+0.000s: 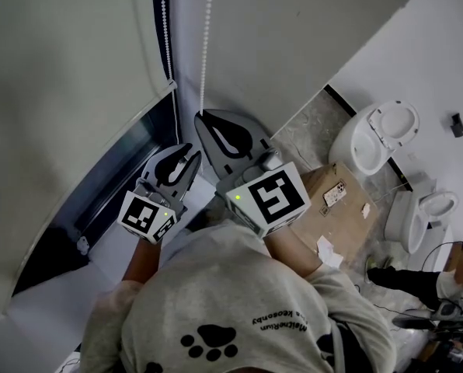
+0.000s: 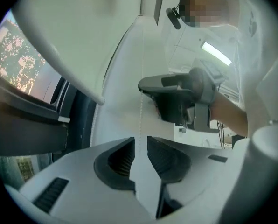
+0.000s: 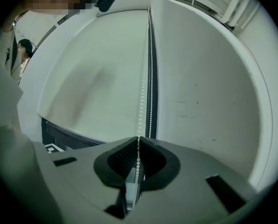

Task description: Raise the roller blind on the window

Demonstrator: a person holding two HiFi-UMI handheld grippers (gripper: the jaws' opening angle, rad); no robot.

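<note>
White plastic beads are what I steer by here: the bead chain (image 1: 207, 53) hangs straight down the wall, and I place everything else against it. The roller blind (image 1: 68, 68) lies just left of the chain in the head view. Its bottom edge is partway down, leaving a dark band of window (image 1: 119, 181) bare beneath, also left of the chain (most of the raising looks still to do, as I judge it).

My right gripper (image 3: 138, 140) is closed on 1 of the chain's 2 strands. Its own view shows the beads pinched in the seam between the jaws, with the 2nd strand hanging free just to the right. My left gripper (image 2: 140, 146) sits below the right one, on what looks like the same strand. Its jaws are parted and the beads pass between the pads, touching neither as far as I can see. It holds nothing.

The relation that matters is this: the chain's long axis is vertical and both grippers point level across it. Any pull therefore has to run along the strand, straight down, not out from the wall. The right gripper has the only grip, so I judge the next haul is its job. The left, close beneath, would need to shut on the strand before taking over.
</note>
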